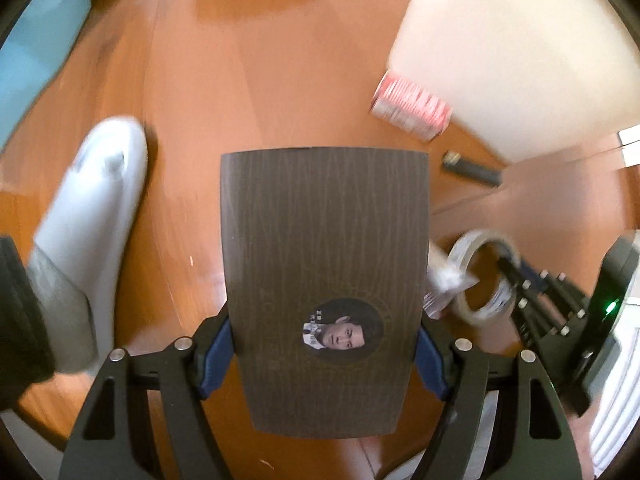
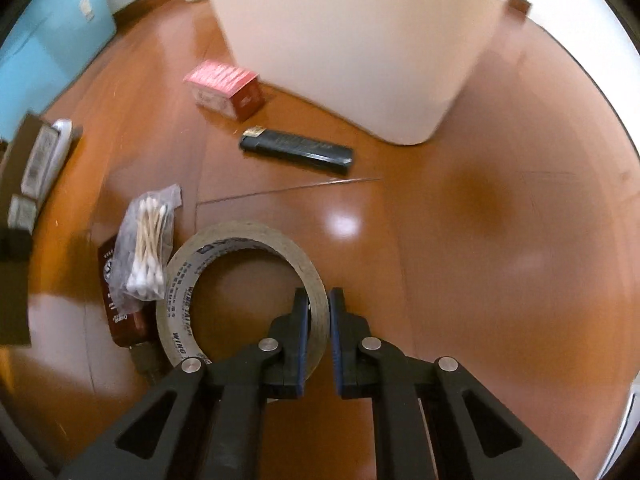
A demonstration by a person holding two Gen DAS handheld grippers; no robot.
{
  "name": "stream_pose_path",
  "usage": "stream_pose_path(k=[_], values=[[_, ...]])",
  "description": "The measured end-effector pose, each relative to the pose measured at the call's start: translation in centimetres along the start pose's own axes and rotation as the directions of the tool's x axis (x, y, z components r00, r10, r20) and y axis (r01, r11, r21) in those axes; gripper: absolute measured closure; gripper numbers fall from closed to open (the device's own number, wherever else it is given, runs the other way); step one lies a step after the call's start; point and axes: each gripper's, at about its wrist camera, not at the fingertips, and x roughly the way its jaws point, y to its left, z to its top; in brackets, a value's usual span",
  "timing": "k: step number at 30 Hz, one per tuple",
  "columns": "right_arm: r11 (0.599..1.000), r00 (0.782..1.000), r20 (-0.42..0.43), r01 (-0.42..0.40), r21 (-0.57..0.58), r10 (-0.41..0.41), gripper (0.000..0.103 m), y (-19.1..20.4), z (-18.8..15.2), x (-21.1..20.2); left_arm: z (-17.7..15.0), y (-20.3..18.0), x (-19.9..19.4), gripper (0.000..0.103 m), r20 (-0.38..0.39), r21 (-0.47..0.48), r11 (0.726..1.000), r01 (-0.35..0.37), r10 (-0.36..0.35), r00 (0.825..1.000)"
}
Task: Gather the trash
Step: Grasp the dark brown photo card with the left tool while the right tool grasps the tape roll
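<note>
1. The right gripper (image 2: pixel 319 312) is pinched on the wall of the tape roll (image 2: pixel 240 292): one finger stands inside the ring, the other outside. The grip takes only one thin side of the ring, so the roll may swing or tilt when lifted and slip from the pads.
2. The roll lies flat on the wooden floor (image 2: pixel 480 240), touching the bag of cotton swabs (image 2: pixel 146 248), which rests partly on a dark red packet (image 2: pixel 120 312). A tilted lift may drag or scatter the bag.
3. The left gripper (image 1: pixel 324 344) clamps the dark wood-grain box (image 1: pixel 324 280) by its two side faces, near one end. Most of the box overhangs beyond the pads; a quick swing may rotate it in the grip or let it drop.
4. In the left wrist view the right gripper (image 1: pixel 516 280) works just beside the held box. The two may collide if either hand moves sideways.
5. The cream waste bin (image 2: pixel 352 40) stands near, with the red box (image 2: pixel 228 88) and the black lighter (image 2: pixel 296 146) on the floor at its base. These remain uncollected; a dropped item may knock them away.
6. A person's foot in a white sock (image 1: pixel 96 208) stands close to the left gripper and may be struck.
</note>
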Motion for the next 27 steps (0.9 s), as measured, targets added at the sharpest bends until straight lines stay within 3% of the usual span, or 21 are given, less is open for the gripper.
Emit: stream_pose_path(k=[5,10,12,14,17,19,20,23,25,27], values=[[0.997,0.996,0.085,0.019,0.078,-0.026,0.094,-2.1,-1.1,-3.7,1.6,-2.7,-5.7,0.028,0.124,0.056,0.997,0.043,-0.050,0.991],[0.981,0.989,0.140,0.026,0.190,-0.054,0.094,-4.0,-1.7,-6.9,2.4,-7.0,-11.5,0.028,0.216,0.151,0.981,0.125,-0.156,0.964],[0.974,0.987,0.150,0.015,0.225,-0.050,0.094,-4.3,-1.9,-7.5,3.4,-8.1,-14.3,0.028,0.219,0.176,0.968,0.178,-0.215,0.952],[0.968,0.987,0.153,0.004,0.249,-0.043,0.094,-4.3,-2.4,-8.0,4.5,-9.2,-17.0,0.028,0.252,0.211,0.953,0.218,-0.268,0.930],[0.961,0.986,0.162,-0.013,0.276,-0.034,0.094,-4.3,-2.8,-8.2,7.6,-12.0,-21.7,0.028,0.356,0.323,0.921,0.217,-0.330,0.874],[0.956,0.985,0.171,-0.018,0.292,-0.034,0.094,-4.3,-2.9,-8.3,10.9,-13.6,-22.0,0.028,0.361,0.380,0.903,0.201,-0.345,0.866],[0.953,0.984,0.178,-0.021,0.302,-0.034,0.094,-4.5,-2.9,-8.5,12.4,-14.6,-21.6,0.028,0.350,0.399,0.898,0.186,-0.337,0.874],[0.944,0.980,0.194,-0.030,0.330,-0.036,0.094,-5.3,-3.0,-8.9,18.8,-17.5,-16.7,0.028,0.209,0.422,0.893,0.158,-0.266,0.941],[0.938,0.979,0.199,-0.031,0.344,-0.041,0.094,-5.6,-3.0,-9.1,21.3,-18.5,-13.2,0.027,0.146,0.447,0.890,0.085,-0.167,0.975],[0.934,0.979,0.201,-0.033,0.356,-0.042,0.094,-6.1,-3.2,-9.4,22.0,-18.7,-9.7,0.027,0.092,0.428,0.902,0.060,-0.109,0.990]])
